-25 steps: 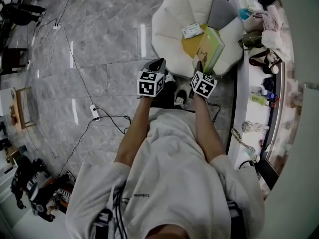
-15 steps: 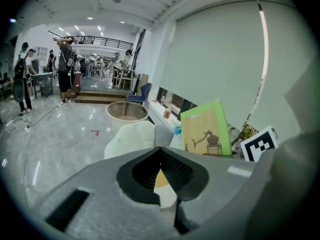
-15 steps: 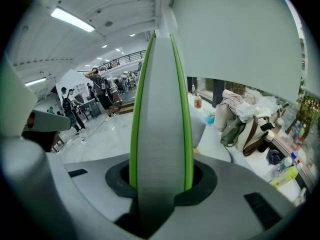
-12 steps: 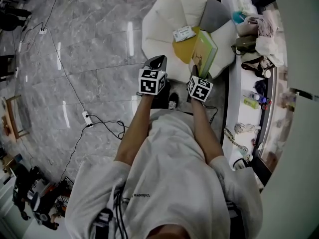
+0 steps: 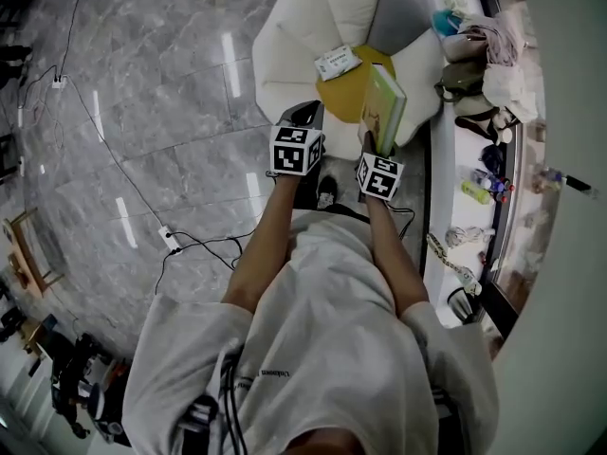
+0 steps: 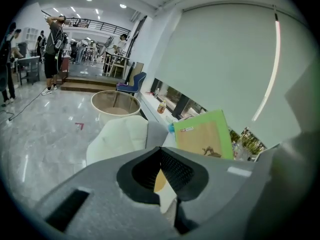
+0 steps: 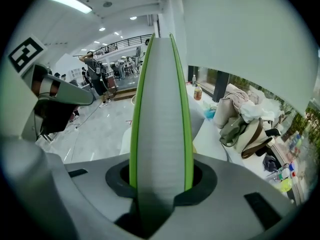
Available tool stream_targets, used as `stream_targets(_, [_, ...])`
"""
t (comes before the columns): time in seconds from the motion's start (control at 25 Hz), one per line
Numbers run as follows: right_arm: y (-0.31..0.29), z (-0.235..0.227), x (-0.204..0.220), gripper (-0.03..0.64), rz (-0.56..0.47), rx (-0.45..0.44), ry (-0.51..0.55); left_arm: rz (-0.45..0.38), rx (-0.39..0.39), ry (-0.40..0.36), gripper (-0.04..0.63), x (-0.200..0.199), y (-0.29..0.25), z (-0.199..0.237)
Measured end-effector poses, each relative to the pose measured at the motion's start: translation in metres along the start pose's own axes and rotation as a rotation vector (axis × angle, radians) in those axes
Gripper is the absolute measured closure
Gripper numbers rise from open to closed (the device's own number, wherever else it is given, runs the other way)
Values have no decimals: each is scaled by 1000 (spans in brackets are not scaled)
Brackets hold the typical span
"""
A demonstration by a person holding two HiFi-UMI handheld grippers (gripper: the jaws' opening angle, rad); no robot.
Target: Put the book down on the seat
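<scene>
While right gripper [image 5: 370, 142] clamps it, green-covered book [image 5: 384, 107], grey page edges, by cream seat [image 5: 285, 45], left gripper [image 5: 302, 114] closed, empty

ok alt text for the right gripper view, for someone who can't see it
The right gripper is shut on a green-covered book, seen edge-on, its grey pages rising up the middle. Left of it is a shiny floor; right, a white ledge piled with bags.

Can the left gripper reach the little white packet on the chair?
Probably yes. The left gripper is empty and near the front of the chair; the white packet lies uncovered on the yellow cushion just ahead. The book in the right gripper stands off to the side.
</scene>
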State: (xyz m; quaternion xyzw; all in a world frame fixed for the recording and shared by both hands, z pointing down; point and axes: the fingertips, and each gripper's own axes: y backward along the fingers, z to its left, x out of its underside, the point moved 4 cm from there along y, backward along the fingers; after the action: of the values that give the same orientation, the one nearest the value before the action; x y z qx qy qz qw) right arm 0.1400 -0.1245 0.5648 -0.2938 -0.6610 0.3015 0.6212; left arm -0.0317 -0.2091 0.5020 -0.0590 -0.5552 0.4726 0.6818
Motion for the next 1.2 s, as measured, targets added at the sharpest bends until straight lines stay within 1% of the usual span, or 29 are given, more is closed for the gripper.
stream_targets(0.16, [-22,-8,-11,483,28,22,17,39,16,13,586,-5,-24,14])
stream_targets(0.28, [-31,-13,-11,483,56,30,16,75,27,22,587,-1,-38,21])
stream_targets(0.56, [-46,-27,-1,483,114,21,35,169,65,-17,586,16,-68,19])
stream_targets(0.76, [-65,-51,3,483,128,-21,54,214,54,-44,587,32,-95,9])
stream_targets(0.92, [-75,-65,-1,483,149,-62,72,231,32,-86,586,32,-108,2])
stream_targets(1.04, [-78,-74,1,483,168,-94,87,244,25,-79,588,35,-114,-7])
stream_targets(1.2, [-100,-91,0,483,190,-112,86,270,27,-83,586,40,-141,-10])
